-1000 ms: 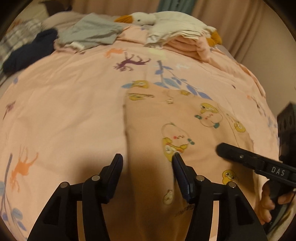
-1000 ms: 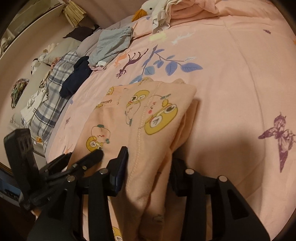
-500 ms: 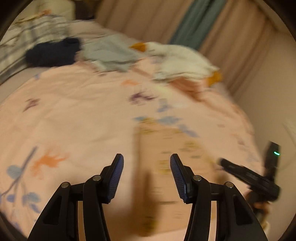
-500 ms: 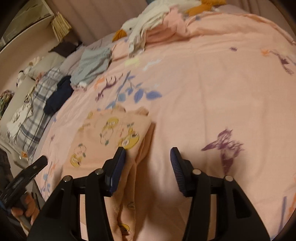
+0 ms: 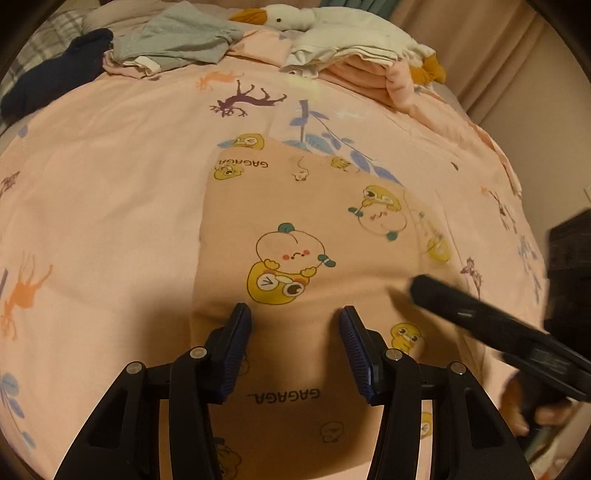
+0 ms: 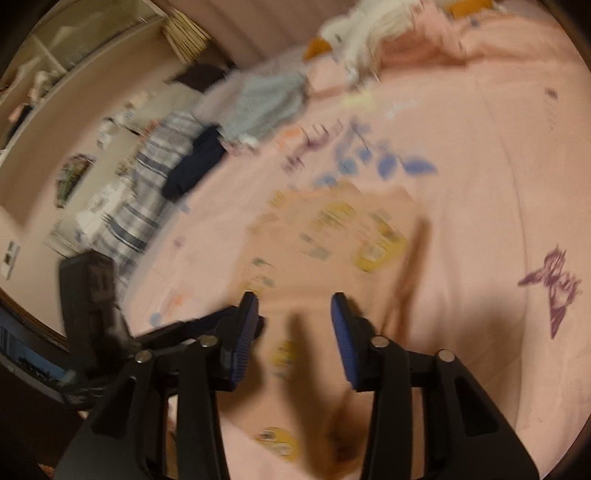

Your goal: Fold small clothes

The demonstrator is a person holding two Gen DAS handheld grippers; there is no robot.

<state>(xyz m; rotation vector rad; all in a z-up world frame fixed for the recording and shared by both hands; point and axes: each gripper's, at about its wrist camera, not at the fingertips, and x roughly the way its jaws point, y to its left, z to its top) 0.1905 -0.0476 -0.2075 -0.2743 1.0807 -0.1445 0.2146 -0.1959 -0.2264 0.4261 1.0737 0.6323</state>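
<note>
A small peach garment (image 5: pixel 306 229) printed with yellow cartoon ducks lies folded flat on the pink bedspread (image 5: pixel 103 206). My left gripper (image 5: pixel 295 317) is open and empty, low over the garment's near part. The right gripper (image 5: pixel 491 325) shows at the right of that view, beside the garment's right edge. In the blurred right wrist view, my right gripper (image 6: pixel 293 304) is open and empty above the garment (image 6: pixel 332 236). The left gripper's body (image 6: pixel 92 302) shows at the lower left there.
At the far end of the bed lie a grey garment (image 5: pixel 177 37), a dark navy garment (image 5: pixel 55 77), a white goose plush (image 5: pixel 332 29) and folded pink cloth (image 5: pixel 373 77). A plaid blanket (image 6: pixel 155 192) lies along the bed's left side.
My right gripper has let go of the garment's folded edge and lifted off it. The garment now lies flat. My left gripper swung up, then came back down over the garment.
</note>
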